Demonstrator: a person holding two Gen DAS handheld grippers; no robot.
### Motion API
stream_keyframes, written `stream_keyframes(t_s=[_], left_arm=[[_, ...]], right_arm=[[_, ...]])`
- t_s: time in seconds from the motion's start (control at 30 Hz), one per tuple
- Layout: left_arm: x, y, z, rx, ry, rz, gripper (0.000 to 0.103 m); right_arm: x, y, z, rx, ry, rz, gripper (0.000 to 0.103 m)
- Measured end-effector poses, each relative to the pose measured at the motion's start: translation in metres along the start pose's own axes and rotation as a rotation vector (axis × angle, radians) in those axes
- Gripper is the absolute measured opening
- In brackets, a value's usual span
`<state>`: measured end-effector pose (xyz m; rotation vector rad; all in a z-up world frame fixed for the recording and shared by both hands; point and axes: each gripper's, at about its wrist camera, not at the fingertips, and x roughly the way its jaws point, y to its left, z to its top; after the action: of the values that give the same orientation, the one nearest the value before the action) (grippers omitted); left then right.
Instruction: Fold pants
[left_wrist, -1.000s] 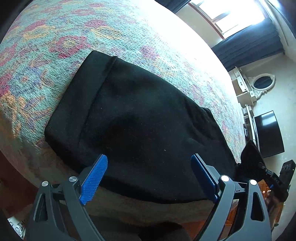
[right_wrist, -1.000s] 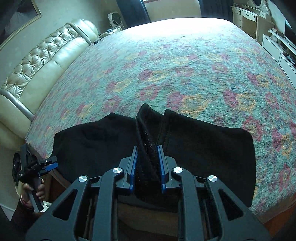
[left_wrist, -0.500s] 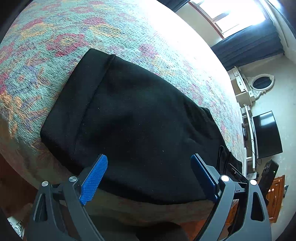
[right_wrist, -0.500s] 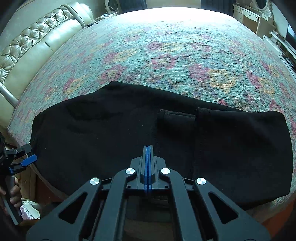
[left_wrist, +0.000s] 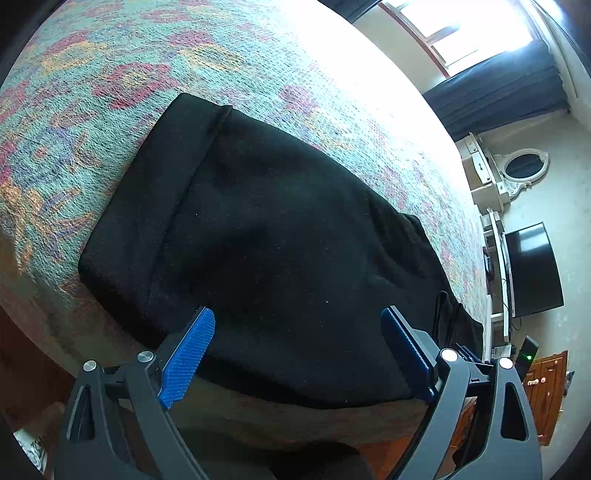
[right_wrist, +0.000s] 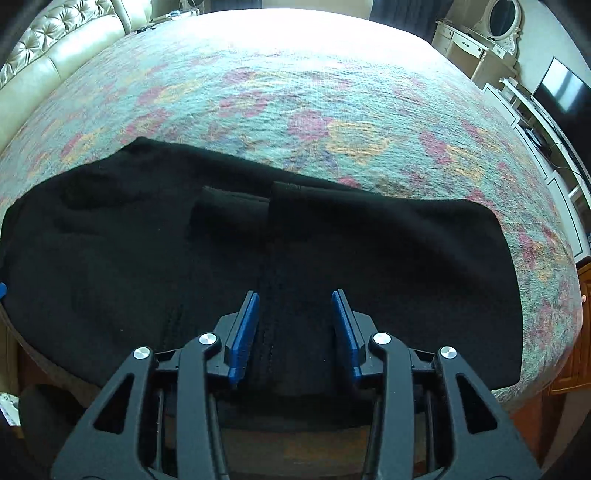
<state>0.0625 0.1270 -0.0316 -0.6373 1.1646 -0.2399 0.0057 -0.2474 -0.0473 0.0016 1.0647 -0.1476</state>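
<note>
Pants (right_wrist: 332, 258) lie flat along the near edge of the bed (right_wrist: 295, 92), black, thick and soft-looking; they should drape limply, sag when lifted and cling a little to the woven bedspread (left_wrist: 92, 110). A doubled edge or the cuff at the far left (left_wrist: 192, 114) looks the firmest hold. Right tongs (right_wrist: 295, 325) angle steeply down over the middle seam, jaws opening, pressing nothing. Left tongs (left_wrist: 295, 350) hover wide, empty, above the near edge.

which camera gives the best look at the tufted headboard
The right wrist view: the cream tufted headboard shows at its upper left, beside the bed. The left wrist view shows none of it, only the black pants and the window side.
</note>
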Motion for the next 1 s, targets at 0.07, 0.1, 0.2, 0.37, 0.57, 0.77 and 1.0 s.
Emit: stream_keyframes(t_s=[0.07,0.1,0.2,0.37,0.57,0.77,1.0], left_arm=[[0.0,0.0,0.001,-0.001,0.001,-0.002,0.09],[0.0,0.0,0.0,-0.002,0.001,-0.003,0.09],[0.001,0.0,0.001,-0.004,0.004,-0.005,0.09],[0.001,0.001,0.002,-0.008,0.006,-0.007,0.09],[0.002,0.003,0.003,-0.013,0.01,-0.014,0.09],[0.003,0.006,0.004,-0.019,0.012,-0.016,0.09],[0.002,0.009,0.005,-0.023,0.012,-0.017,0.09]], right_arm=[[0.005,0.0,-0.003,0.001,0.001,0.0,0.04],[0.007,0.001,-0.003,-0.009,0.001,-0.006,0.038],[0.008,0.005,-0.002,-0.04,0.008,0.0,0.027],[0.002,0.016,-0.004,-0.076,0.016,-0.005,0.027],[0.006,0.018,-0.01,-0.119,0.046,-0.041,0.02],[-0.003,-0.001,-0.003,-0.03,0.044,0.026,0.007],[-0.028,0.011,0.006,0.067,0.017,0.284,0.007]])
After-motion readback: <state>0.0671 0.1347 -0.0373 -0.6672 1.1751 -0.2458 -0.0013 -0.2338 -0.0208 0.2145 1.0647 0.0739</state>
